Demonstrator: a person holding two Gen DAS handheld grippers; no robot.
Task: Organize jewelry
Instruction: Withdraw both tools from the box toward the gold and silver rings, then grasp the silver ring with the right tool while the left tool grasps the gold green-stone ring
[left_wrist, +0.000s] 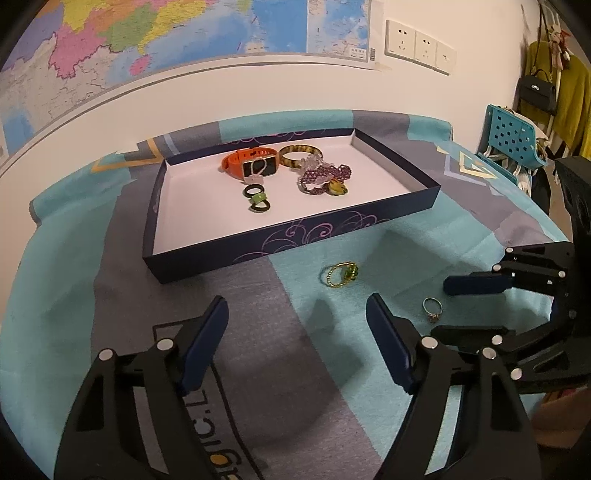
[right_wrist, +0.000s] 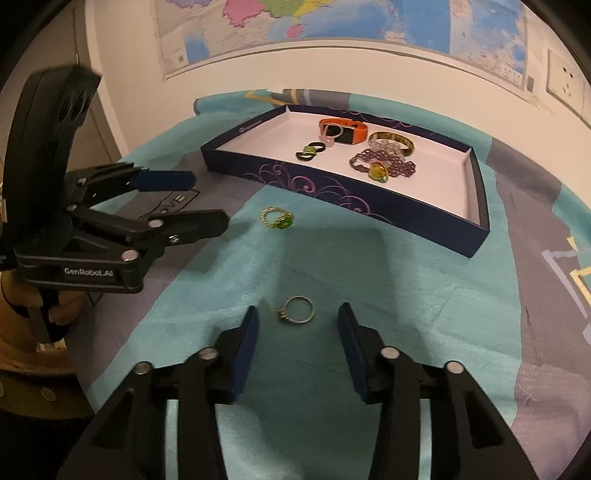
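1. Silver ring (right_wrist: 296, 310) lies flat on the teal cloth (right_wrist: 369, 288), just ahead of my right gripper (right_wrist: 298, 322), roughly centred between its two fingertips and touching neither.
2. My right gripper is released, pads apart, nothing grasped.
3. Gold ring with green stone (right_wrist: 277, 218) sits further ahead of my right gripper, slightly left, on the same cloth, short of the tray.
4. My left gripper (left_wrist: 297, 315) is released too, jaws wide, nothing between them; the gold ring (left_wrist: 341, 274) is ahead of it and right of centre, the silver ring (left_wrist: 432, 309) just off its right finger.
5. Dark blue tray (right_wrist: 436, 227) lies beyond both grippers; inside it: orange watch (right_wrist: 343, 132), amber bangle (right_wrist: 393, 141), purple bead bracelets (right_wrist: 384, 162), small black and green rings (right_wrist: 310, 151).
6. A hand (right_wrist: 55, 306) holds my left gripper's handle.
7. Wall map (left_wrist: 110, 44) behind the table.
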